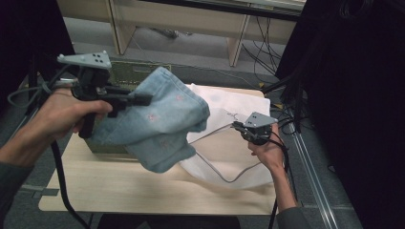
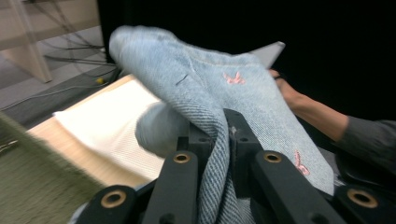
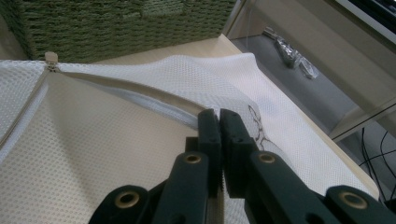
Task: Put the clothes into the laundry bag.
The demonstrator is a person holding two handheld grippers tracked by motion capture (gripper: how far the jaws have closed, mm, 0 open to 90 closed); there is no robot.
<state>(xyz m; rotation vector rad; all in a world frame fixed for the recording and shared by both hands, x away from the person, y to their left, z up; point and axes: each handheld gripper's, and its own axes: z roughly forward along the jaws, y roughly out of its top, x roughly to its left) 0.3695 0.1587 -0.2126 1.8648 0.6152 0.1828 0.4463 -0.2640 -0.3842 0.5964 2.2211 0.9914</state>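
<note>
Left gripper [image 1: 143, 99] clamped on light-blue denim garment [image 1: 165, 121], pink embroidery, held up off the wooden table [image 1: 119, 188]; fabric pinched between its jaws, drapes in front of the green woven basket [image 3: 116, 23]. White mesh laundry bag [image 1: 224, 102] lies flat mid-table, zipper open. Right gripper [image 1: 237, 126] at the bag's right side, jaws fully closed on the mesh edge by the zipper.
</note>
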